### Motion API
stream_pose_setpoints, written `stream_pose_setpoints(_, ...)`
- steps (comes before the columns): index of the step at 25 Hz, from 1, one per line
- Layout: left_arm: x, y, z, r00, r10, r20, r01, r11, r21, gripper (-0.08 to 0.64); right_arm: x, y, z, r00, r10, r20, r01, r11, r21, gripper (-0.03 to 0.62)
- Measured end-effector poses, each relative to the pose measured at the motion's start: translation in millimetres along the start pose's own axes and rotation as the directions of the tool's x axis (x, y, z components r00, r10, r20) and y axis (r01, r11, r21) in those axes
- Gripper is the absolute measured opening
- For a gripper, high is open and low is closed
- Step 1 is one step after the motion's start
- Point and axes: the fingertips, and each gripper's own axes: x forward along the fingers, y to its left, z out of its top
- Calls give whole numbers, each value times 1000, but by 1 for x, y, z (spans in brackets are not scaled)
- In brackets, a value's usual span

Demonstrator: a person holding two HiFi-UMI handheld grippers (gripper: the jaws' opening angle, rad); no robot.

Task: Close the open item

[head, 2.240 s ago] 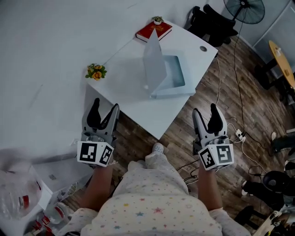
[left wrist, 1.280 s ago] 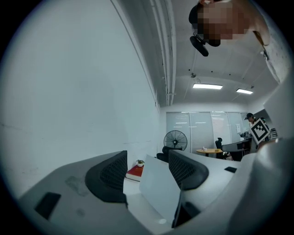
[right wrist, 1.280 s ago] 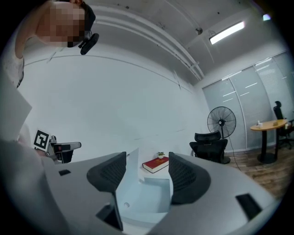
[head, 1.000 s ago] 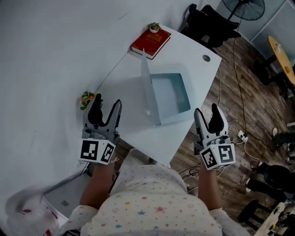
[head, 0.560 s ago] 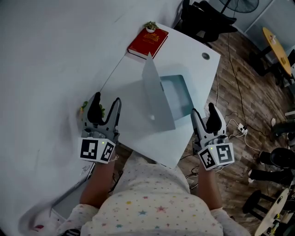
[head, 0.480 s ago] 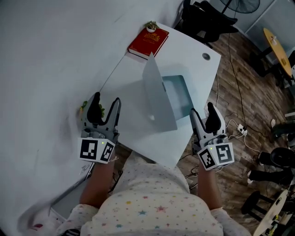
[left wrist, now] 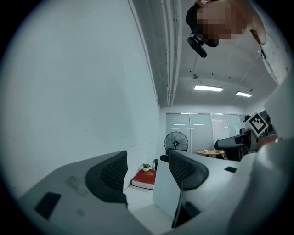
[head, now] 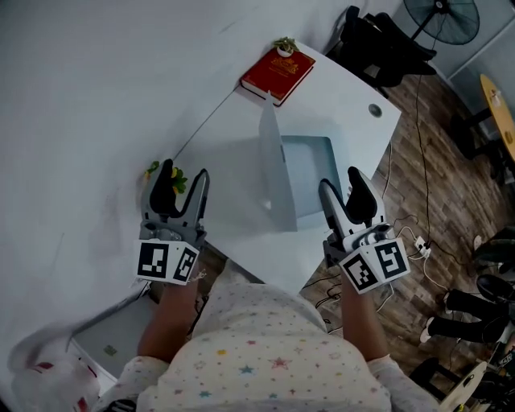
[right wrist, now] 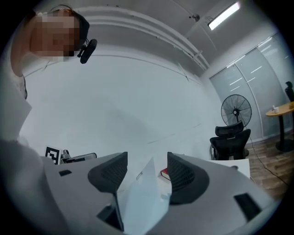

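An open silver laptop point(head: 273, 173) stands on the white desk point(head: 233, 161), its lid raised steeply over the pale blue base point(head: 312, 173). My left gripper point(head: 183, 179) hovers open and empty at the desk's near left edge, apart from the laptop. On the near right, my right gripper point(head: 341, 187) is also open and empty, just beside the laptop's base. The back of the lid point(left wrist: 165, 193) shows between the jaws of the left gripper point(left wrist: 148, 170). In the right gripper view the lid point(right wrist: 142, 197) rises between the jaws of the right gripper point(right wrist: 146, 172).
A red book point(head: 278, 71) and a small potted plant point(head: 283, 44) sit at the desk's far end, and orange flowers point(head: 177, 179) at its left edge. A black chair point(head: 386, 44) and a fan point(head: 447, 16) stand beyond. Cables point(head: 418, 241) lie on the wooden floor.
My right gripper has moved up and left, closer to the laptop's base. The left gripper has barely shifted. The laptop's lid stands as it did.
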Motion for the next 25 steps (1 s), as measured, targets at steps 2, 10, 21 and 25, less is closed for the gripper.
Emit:
stream_pose_setpoints(2,-6,4,1,1000,23,10,-23,1000,5,261,4,5,-1,1000,19,-1,-19,1000,-9,252)
stream_pose_setpoints(10,-19,11,2,997,76,22,-76,997,11,261,18,18,-12,997,63,-47,-65,997,-39,242)
stream_pose_setpoints(21,-44,16,-9,991,131,8,-131,991,-9,261,42,38,-54,971,126,-206,-131,991,-14,222)
stream_pose_setpoints(25,-51,22,-13,989,151,-3,-151,988,-16,261,47,49,-58,964,158,-214,-159,987,13,216)
